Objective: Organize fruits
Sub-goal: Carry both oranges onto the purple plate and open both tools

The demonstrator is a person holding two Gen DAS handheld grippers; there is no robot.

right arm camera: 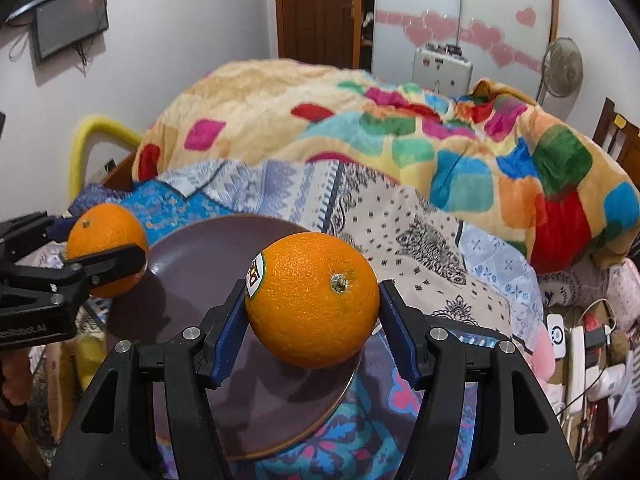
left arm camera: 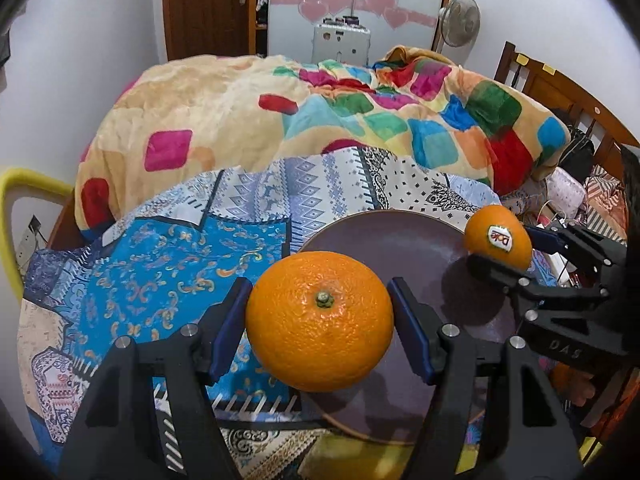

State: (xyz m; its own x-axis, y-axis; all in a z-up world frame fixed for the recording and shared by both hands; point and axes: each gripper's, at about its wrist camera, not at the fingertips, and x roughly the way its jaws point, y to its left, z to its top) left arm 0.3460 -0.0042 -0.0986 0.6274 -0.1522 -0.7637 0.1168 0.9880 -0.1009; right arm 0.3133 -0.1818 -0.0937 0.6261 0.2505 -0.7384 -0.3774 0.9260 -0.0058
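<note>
The left tool (left arm camera: 320, 316) is closed on a large orange (left arm camera: 319, 322), its blue pads pressed against the fruit's two sides and the stem end facing up toward the camera. The orange hangs over the near left rim of a dark purple plate (left arm camera: 400, 240), casting a shadow on it. The plate lies on a patterned blue and white bedsheet (left arm camera: 160, 264) near the foot edge of the bed, with a colourful checked blanket (left arm camera: 320, 112) heaped behind it toward the far end.

The right tool (right arm camera: 312, 308) is gripping a second orange with a sticker (right arm camera: 312, 300), the sticker turned to the left pad and the stem scar facing up and to the right. This fruit is held above the plate's near right rim (right arm camera: 208, 240). From the left wrist camera the same stickered orange (left arm camera: 498, 236) shows at the plate's far right edge, pinched in the right tool (left arm camera: 516, 248); from the right wrist camera the large orange (right arm camera: 106, 248) shows at the plate's left edge in the left tool (right arm camera: 94, 250). The two oranges are well apart, on opposite sides of the plate.

A fan (left arm camera: 460, 20) stands by the far wall.
</note>
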